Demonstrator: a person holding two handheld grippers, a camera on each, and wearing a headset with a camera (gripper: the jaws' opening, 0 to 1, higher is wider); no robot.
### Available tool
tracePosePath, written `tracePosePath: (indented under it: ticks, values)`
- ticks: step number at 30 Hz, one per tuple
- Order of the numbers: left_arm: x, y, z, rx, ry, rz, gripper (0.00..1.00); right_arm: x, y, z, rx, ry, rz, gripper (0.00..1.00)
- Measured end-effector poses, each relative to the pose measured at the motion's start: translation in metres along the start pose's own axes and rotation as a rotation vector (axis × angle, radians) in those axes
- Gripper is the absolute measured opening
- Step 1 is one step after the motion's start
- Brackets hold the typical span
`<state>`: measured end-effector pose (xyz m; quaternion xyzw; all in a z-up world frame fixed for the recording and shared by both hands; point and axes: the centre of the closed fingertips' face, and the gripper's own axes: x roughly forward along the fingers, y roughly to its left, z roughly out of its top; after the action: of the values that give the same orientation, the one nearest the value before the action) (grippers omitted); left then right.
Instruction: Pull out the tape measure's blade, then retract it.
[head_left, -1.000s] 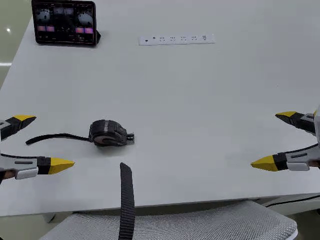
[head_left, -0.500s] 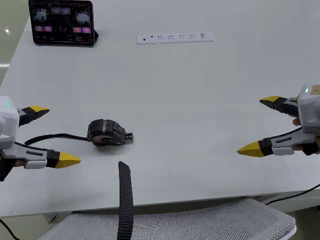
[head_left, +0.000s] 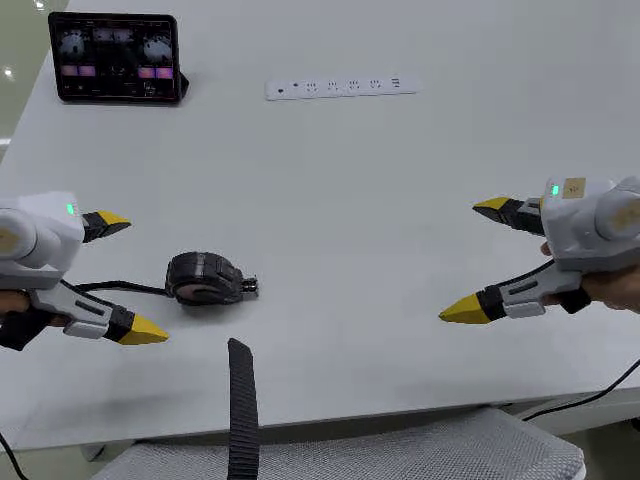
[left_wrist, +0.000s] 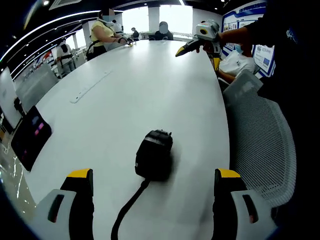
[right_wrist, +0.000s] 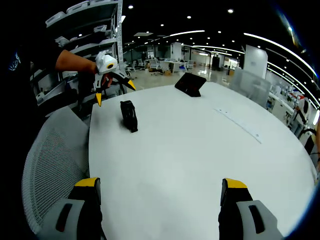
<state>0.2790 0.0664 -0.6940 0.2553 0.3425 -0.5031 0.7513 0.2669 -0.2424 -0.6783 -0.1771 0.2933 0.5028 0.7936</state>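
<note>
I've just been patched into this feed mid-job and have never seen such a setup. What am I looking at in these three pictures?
There is no robot arm: a person holds a two-jaw tool in each hand. The head view comes from a headset camera looking down at the white table. The two round pictures come from cameras riding on the tools, looking along their yellow-tipped jaws. The left gripper is open beside the black tape measure, its jaws either side of the cord, gripping nothing. The right gripper hovers open farther off, holding nothing. At the table's far side are a tablet and a white power strip. The blade is not yet pulled out.
</note>
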Motion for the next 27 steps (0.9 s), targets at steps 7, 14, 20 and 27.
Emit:
tracePosePath:
  ticks: [7,14,20,27]
  values:
    - [0.011,0.004,0.006,0.051,0.058,-0.028,0.99,0.014,0.0,0.011,-0.029,-0.001,0.02,0.99]
    - [0.024,0.005,0.015,0.121,0.084,-0.056,0.96,0.032,0.003,0.016,-0.049,0.002,0.044,0.99]
    - [0.038,0.002,0.018,0.163,0.109,-0.086,0.9,0.049,0.011,0.023,-0.075,0.0,0.073,0.99]
    - [0.051,-0.005,0.013,0.176,0.16,-0.123,0.71,0.067,0.019,0.031,-0.095,-0.002,0.1,0.99]
